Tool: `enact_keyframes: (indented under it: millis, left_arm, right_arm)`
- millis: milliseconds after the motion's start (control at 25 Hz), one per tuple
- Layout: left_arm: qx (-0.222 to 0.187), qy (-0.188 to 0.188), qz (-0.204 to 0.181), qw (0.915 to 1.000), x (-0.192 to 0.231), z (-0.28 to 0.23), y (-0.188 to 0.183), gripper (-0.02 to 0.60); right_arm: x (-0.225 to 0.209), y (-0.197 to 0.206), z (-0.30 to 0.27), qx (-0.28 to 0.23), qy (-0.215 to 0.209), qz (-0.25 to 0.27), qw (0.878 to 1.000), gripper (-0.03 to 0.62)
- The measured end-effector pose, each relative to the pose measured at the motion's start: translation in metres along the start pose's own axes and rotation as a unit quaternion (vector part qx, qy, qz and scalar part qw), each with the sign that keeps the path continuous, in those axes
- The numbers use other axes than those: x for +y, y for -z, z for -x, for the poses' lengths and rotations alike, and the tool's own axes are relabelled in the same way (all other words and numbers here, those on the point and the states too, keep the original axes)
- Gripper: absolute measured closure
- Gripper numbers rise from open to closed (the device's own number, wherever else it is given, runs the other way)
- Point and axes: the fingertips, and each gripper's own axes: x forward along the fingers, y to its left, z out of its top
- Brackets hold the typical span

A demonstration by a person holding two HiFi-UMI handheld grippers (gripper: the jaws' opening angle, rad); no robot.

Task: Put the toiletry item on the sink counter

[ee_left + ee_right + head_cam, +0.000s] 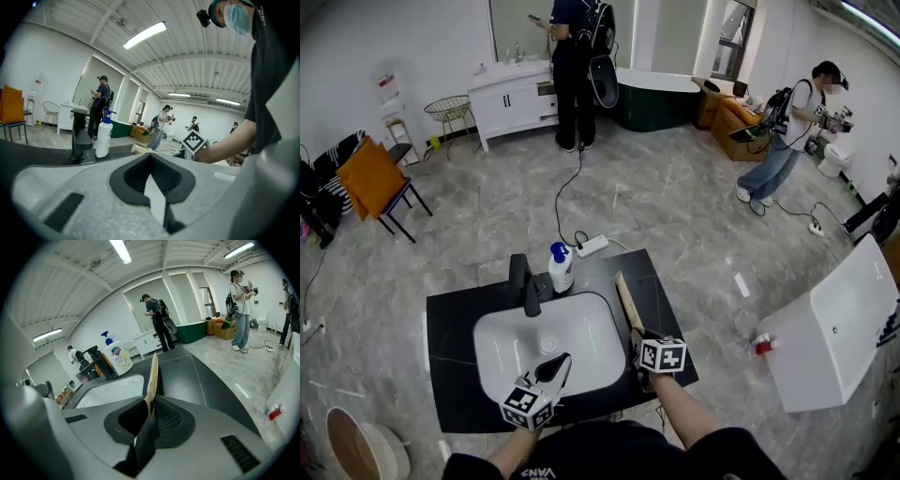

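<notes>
Toiletry item, long flat tan strip: pinched edge-on in right gripper, slanting over black sink counter beside white basin; left gripper pressed together, empty; placement under way, apparently needing lowering, then release.

Left gripper: jaws together, nothing between them. Beyond lies a dark counter. On it stands a black faucet, with a white pump bottle, blue-headed, just beside it. Further right are a tan strip, then the right gripper's marker cube and a bare forearm.
</notes>
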Motion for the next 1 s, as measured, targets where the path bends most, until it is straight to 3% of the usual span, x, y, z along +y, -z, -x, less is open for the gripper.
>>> enact_keyframes:
  millis: [520, 1000]
  left_arm:
    - [0.012, -0.007, 0.002, 0.9999, -0.003, 0.000, 0.002, 0.575]
    - [0.021, -0.006, 0.002, 0.9998, -0.001, 0.001, 0.012, 0.575]
  right_arm:
    - [-0.009, 0.005, -0.010, 0.025, 0.021, 0.004, 0.999, 0.548]
    - [-0.019, 0.010, -0.009, 0.022, 0.048, 0.004, 0.999, 0.491]
